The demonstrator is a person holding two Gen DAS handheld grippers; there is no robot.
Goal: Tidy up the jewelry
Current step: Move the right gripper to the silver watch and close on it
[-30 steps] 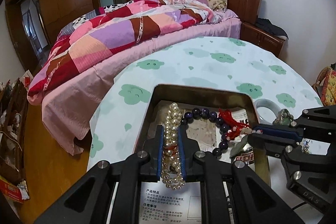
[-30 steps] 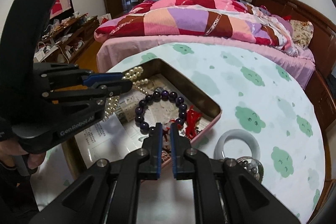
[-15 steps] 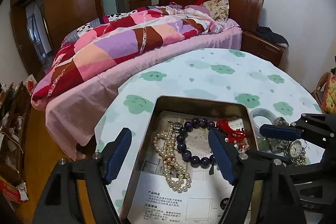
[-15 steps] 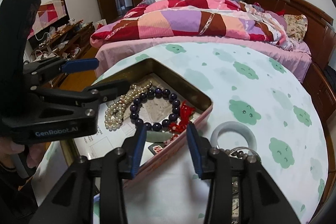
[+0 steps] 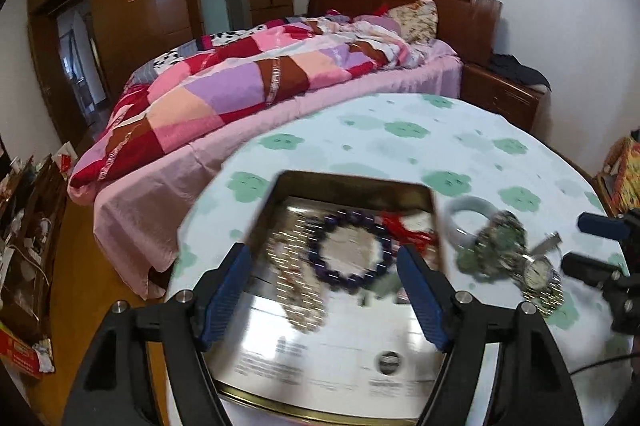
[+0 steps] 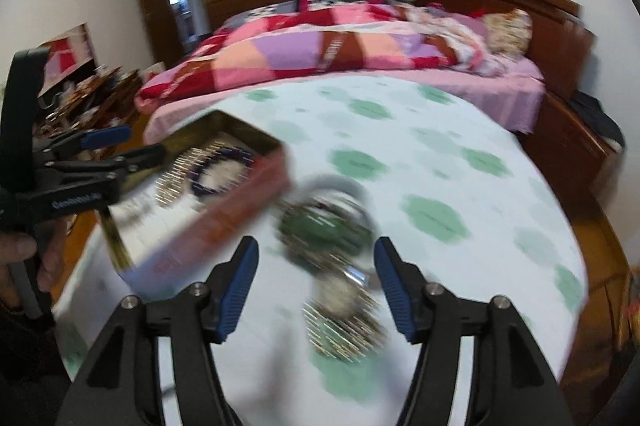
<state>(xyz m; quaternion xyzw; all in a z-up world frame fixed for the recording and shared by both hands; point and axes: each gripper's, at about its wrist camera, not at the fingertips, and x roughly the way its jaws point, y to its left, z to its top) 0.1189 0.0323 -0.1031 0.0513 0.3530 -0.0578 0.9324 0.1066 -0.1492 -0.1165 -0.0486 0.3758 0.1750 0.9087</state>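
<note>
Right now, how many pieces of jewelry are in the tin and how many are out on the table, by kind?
In the tin:
Pearl strand: 1
Purple bead bracelet: 1
Red tasselled pendant: 1

On the table:
Pale bangle: 1
Green bead bracelet: 1
Wristwatch: 1

Total: 6

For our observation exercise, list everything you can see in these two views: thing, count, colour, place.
tin: one, gold inside, on table
pearl strand: one, cream, in tin
bead bracelet: one, purple, in tin
tassel: one, red, in tin
bangle: one, pale, beside tin
green beads: one cluster, beside bangle
watch: one, silver, on table
table: one, white with green clouds
bed: one, patchwork quilt, behind
left gripper: black and blue, open, over tin
right gripper: open, over watch
</note>
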